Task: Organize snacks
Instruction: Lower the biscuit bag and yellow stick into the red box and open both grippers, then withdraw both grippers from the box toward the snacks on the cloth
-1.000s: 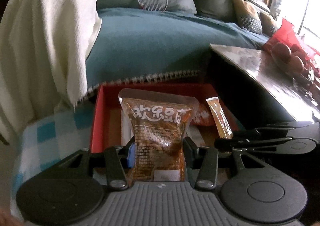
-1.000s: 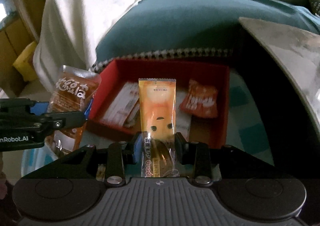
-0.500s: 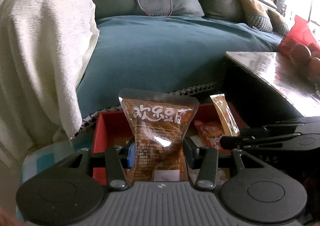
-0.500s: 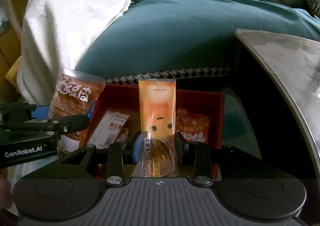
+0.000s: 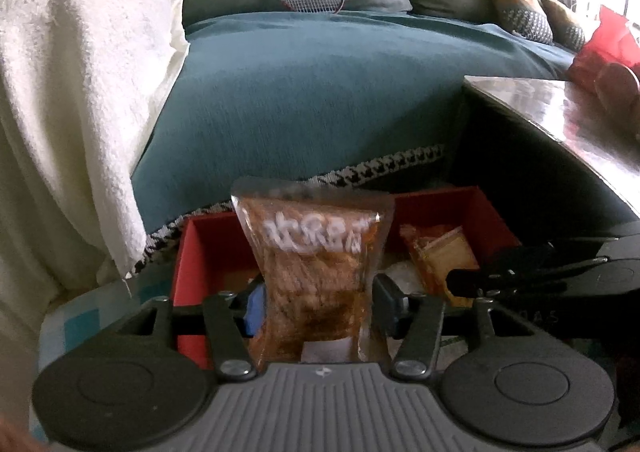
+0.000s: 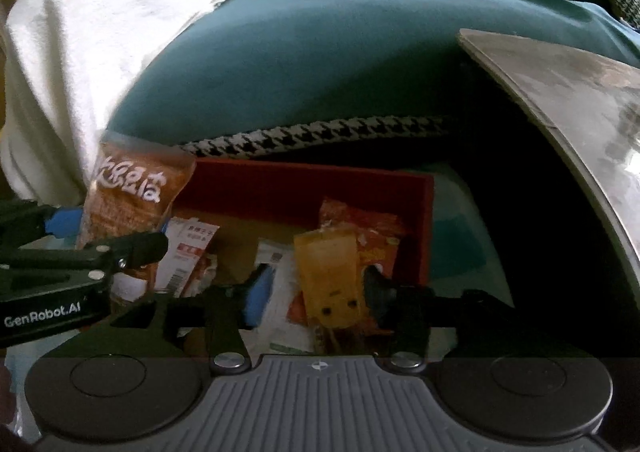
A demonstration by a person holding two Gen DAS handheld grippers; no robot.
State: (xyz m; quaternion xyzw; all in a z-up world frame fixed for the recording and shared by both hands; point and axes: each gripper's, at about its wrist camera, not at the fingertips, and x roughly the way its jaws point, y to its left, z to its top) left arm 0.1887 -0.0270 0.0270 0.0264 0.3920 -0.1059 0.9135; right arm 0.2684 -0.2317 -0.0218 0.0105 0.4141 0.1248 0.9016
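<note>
My left gripper (image 5: 316, 298) is shut on a brown snack bag with white lettering (image 5: 316, 252), held upright over the near left part of a red box (image 5: 192, 252); the bag also shows in the right wrist view (image 6: 128, 192). My right gripper (image 6: 316, 288) has its jaws spread wide over the red box (image 6: 312, 180). The orange snack packet (image 6: 330, 276) lies tilted between the fingers, against the right one, falling onto the packets in the box. The right gripper appears in the left wrist view at the right (image 5: 520, 276).
The box holds several packets: white sachets (image 6: 192, 248) and an orange-red bag (image 6: 376, 236). It sits on a blue-checked cloth (image 5: 76, 320). A teal-covered sofa (image 5: 320, 92) and white blanket (image 5: 68, 92) lie behind. A dark table with a shiny top (image 6: 560, 84) stands right.
Both grippers have lowered toward the box. My right gripper has opened and let go of the orange packet, which tips down into the box. My left gripper still holds the brown bag.
</note>
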